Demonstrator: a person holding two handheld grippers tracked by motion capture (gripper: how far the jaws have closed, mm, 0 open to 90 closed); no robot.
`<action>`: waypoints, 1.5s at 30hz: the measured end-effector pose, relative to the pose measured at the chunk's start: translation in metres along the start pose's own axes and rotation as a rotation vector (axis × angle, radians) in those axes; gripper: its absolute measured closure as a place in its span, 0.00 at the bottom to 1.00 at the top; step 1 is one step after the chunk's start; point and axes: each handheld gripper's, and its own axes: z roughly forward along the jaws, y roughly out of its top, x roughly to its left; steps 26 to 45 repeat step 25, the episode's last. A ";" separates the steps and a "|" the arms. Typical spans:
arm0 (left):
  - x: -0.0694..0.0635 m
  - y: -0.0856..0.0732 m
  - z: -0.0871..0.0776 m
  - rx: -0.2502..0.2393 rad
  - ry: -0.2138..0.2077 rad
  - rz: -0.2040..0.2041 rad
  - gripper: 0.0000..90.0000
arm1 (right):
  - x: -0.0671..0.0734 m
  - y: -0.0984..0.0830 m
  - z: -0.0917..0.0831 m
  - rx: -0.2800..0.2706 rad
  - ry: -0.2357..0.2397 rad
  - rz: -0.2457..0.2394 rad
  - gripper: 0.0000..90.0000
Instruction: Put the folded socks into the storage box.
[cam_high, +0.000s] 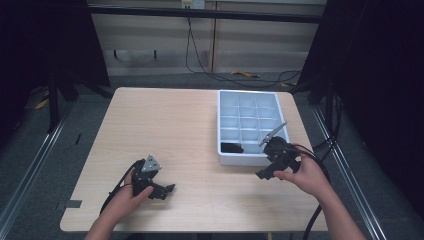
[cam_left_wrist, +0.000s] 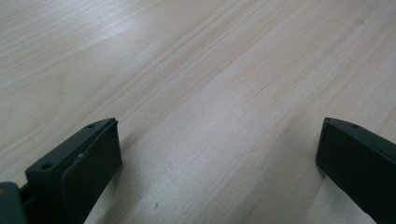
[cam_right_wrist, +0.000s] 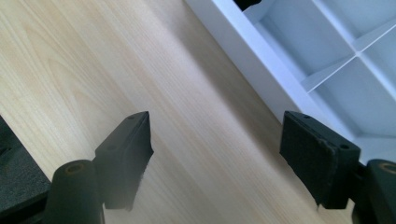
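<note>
Pale wood grain covers the table, which fills the middle of the high view. Toward the right of that frame we see a white divided tray lying flat on the tabletop, its grid of compartments open to the camera. In the tray's lower left compartment sits a small black object; we cannot tell what it is.

At the lower left of the high view, the person's left hand holds the left gripper low over bare wood, well apart from the tray, with the grey three-cornered plate on top. In the left gripper view its jaws stand wide, one at the lower left of the frame and one at the lower right, with nothing but wood between them.

At the right of the high view, the right hand holds the right gripper at the tray's lower right corner, over its near rim. In the right gripper view the right gripper is also spread wide and empty: the left jaw hangs over the wood, the right jaw over the tray's white wall, which runs diagonally across the upper right of the frame. A sliver of the black object shows at the top edge there.
</note>
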 end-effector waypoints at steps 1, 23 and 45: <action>0.000 0.000 0.000 0.000 0.001 0.002 0.00 | 0.000 -0.002 0.001 -0.003 0.002 -0.002 0.28; 0.000 0.000 0.000 0.000 0.000 0.000 0.00 | 0.005 -0.037 0.031 -0.070 0.023 0.047 0.27; 0.000 0.000 0.000 0.000 0.000 0.000 0.00 | 0.005 -0.040 0.031 -0.100 0.032 0.058 0.27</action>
